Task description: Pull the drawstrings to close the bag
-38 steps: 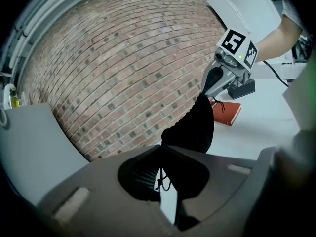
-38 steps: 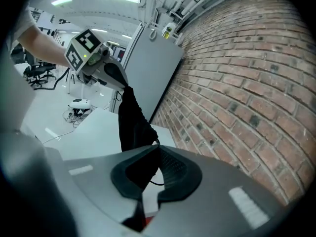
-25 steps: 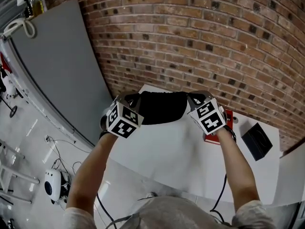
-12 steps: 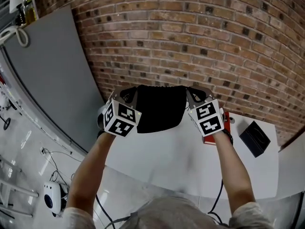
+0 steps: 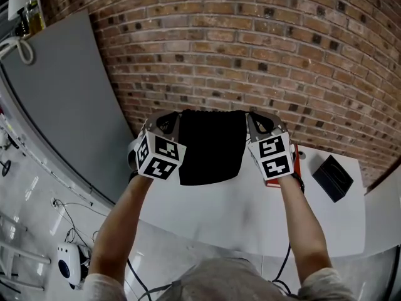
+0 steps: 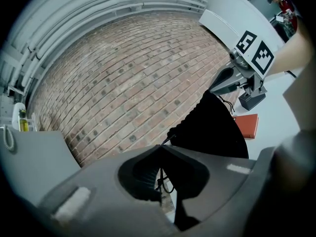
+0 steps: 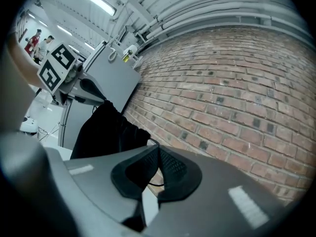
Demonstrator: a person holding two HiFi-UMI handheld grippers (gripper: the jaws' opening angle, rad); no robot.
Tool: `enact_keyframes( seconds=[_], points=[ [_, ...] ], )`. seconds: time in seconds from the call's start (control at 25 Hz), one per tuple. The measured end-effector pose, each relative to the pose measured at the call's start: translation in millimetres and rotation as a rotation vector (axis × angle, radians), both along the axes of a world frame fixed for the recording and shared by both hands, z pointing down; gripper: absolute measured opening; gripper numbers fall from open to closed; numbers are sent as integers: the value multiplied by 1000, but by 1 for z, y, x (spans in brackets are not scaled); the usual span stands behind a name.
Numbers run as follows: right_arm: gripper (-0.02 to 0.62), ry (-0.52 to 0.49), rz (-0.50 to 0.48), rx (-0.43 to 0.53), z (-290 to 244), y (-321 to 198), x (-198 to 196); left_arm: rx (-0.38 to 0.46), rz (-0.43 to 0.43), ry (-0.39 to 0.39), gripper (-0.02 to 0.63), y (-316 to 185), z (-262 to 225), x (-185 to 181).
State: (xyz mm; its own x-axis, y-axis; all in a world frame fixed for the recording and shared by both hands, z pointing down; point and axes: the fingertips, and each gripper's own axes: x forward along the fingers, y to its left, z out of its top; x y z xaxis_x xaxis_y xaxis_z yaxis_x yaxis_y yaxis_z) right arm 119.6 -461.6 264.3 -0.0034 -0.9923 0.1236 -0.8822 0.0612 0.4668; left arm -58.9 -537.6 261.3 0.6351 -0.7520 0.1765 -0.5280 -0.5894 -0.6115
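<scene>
A black drawstring bag [image 5: 210,149] hangs between my two grippers in front of the brick wall, its gathered top edge stretched level between them. My left gripper [image 5: 178,118] is shut on the bag's left drawstring [image 6: 161,180], whose knotted end dangles behind the closed jaws. The right gripper [image 5: 250,118] is shut on the right drawstring [image 7: 152,184]. In the left gripper view the bag [image 6: 212,132] reaches across to the right gripper [image 6: 228,79]. The right gripper view shows the bag [image 7: 106,127] running to the left gripper [image 7: 94,97].
Below the bag lies a white table [image 5: 250,212]. On it, at the right, are a red book [image 5: 299,155] and a black box [image 5: 331,177]. The brick wall [image 5: 282,55] stands close behind, and a grey panel [image 5: 69,93] leans at the left.
Both grippers have risen with the drawstrings. The bag has come up off the table and now hangs taller and narrower between them.
</scene>
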Motion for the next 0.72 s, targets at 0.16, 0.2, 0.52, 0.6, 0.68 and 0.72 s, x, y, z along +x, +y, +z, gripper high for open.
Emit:
enact_keyframes(
  seconds=[0.16,0.2,0.52,0.6,0.68,0.72],
  points=[
    [5,4,32,16,0,5,8,-12,-16,27,8,0,-1,-5],
    [4,2,42,20,0,6,10,-15,-19,36,8,0,-1,-5],
    [4,-54,106,53,-5,12,28,-34,-55,93,9,-3,-1,-19],
    [3,-56,119,62,-4,13,35,-41,-69,108,9,-6,1,-25],
    [4,-61,126,67,-4,14,37,-49,-84,123,9,-9,3,-32],
    [5,-65,128,66,-3,14,38,-53,-91,130,9,-11,4,-36]
  ],
)
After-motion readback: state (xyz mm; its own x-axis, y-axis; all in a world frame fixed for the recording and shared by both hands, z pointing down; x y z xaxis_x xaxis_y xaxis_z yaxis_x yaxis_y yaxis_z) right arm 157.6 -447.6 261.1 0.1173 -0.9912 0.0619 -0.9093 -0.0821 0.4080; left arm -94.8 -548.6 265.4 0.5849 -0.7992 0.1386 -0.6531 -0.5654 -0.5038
